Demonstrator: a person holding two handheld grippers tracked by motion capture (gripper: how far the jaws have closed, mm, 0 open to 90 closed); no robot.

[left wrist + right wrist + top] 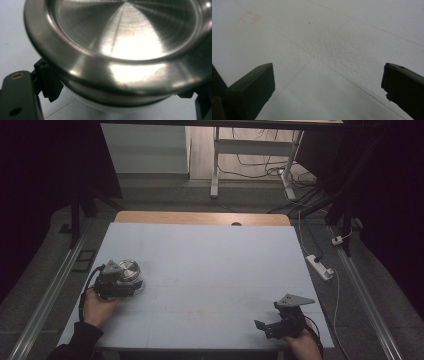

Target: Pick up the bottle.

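From above, your left gripper (121,282) sits at the table's (210,270) near-left, its jaws pinching a round metal tin (129,269) that rests on the white surface. Your right gripper (272,326) waits well apart at the near-right edge.

Along the left gripper, the jaws clamp the tin (125,50) just under its rim; keep the squeeze even and lift straight so it cannot tilt. Its steel lid is on, so what is inside cannot be told.

Along the right gripper (328,82), the jaws stand spread over bare table (337,37), holding nothing.
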